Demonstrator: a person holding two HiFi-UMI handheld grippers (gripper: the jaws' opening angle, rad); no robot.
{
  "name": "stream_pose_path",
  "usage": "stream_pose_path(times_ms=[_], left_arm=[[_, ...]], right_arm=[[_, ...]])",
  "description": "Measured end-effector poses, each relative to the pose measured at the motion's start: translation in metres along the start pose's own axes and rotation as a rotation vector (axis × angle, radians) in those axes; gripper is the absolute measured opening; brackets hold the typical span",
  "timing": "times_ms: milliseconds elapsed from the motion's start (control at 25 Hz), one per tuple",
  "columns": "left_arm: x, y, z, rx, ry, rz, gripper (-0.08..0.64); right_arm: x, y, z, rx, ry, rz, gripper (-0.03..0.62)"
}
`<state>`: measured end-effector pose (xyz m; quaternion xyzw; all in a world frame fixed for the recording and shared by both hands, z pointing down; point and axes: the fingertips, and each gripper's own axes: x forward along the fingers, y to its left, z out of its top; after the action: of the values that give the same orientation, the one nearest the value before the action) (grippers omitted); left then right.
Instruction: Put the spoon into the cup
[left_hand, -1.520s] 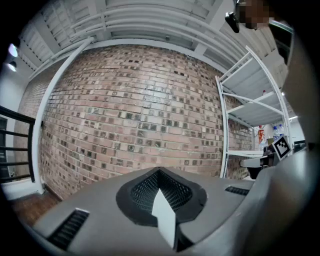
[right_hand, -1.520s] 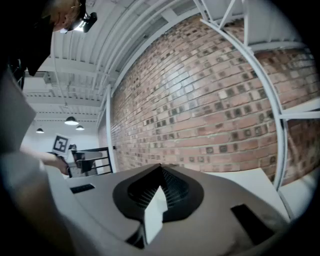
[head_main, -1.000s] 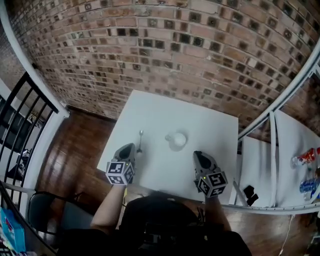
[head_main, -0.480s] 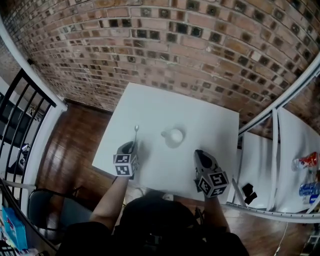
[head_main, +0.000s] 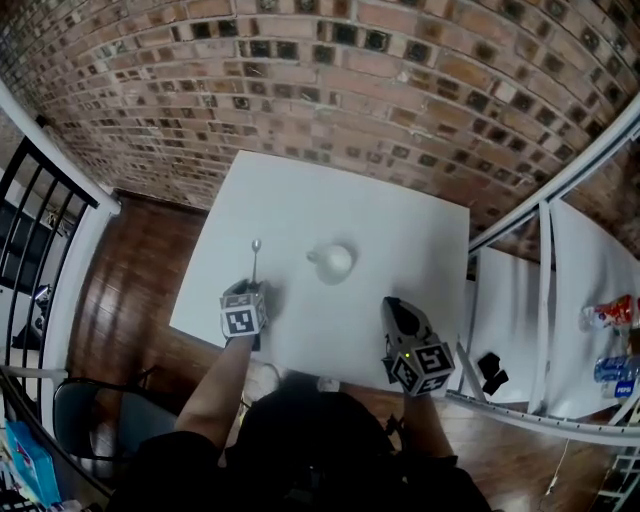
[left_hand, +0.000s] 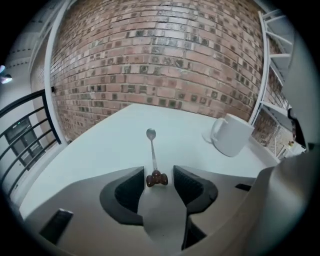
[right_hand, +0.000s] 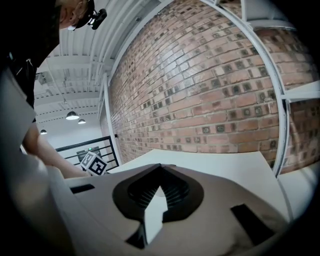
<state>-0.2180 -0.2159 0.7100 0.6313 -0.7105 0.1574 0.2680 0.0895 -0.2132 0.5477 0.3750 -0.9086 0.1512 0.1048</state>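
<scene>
A metal spoon (head_main: 254, 265) with a brown knob at its handle end lies flat on the white table (head_main: 400, 240), bowl pointing to the far side. The white cup (head_main: 333, 262) stands upright to its right. My left gripper (head_main: 256, 292) is down at the table by the spoon's near end. In the left gripper view its jaws are opening, and the spoon (left_hand: 152, 152) has its brown knob between the pads (left_hand: 131, 187) without being pressed. The cup (left_hand: 232, 135) stands ahead on the right. My right gripper (head_main: 392, 306) hovers near the table's front right edge, its tips (right_hand: 161, 167) together and empty.
A brick wall rises behind the table. A black railing (head_main: 40, 230) runs along the left over the wood floor. A white shelf unit (head_main: 545, 330) with bottles (head_main: 608, 312) and a black item stands to the right. A chair (head_main: 90, 420) is at lower left.
My left gripper has sunk to the table at the spoon's handle end and its jaws have parted. The right gripper has hardly moved.
</scene>
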Motion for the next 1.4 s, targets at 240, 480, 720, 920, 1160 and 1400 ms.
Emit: stream_pose_path(times_ms=[240,480,720,920,1160,1400], left_arm=[[0.005,0.003,-0.008,0.057,0.002,0.054,0.179],[0.005,0.000,-0.012,0.112,0.030,0.029,0.175],[0.000,0.001,-0.011,0.104,0.094,-0.055,0.129],[-0.021,0.005,-0.002,0.111,0.029,-0.101,0.129],[-0.045,0.018,0.049,0.152,-0.133,-0.113,0.129],[-0.092,0.015,0.124,0.165,-0.344,-0.157,0.127]], right_arm=[[-0.007,0.002,0.006,0.012,-0.010,-0.006,0.003],[-0.008,0.009,0.006,0.033,-0.021,-0.010,0.003],[-0.013,0.015,0.011,0.022,-0.046,-0.037,0.003],[-0.017,0.023,0.024,0.019,-0.094,-0.046,0.003],[-0.008,0.041,0.034,-0.025,-0.117,-0.024,0.003],[-0.006,0.053,0.043,-0.048,-0.136,-0.022,0.003]])
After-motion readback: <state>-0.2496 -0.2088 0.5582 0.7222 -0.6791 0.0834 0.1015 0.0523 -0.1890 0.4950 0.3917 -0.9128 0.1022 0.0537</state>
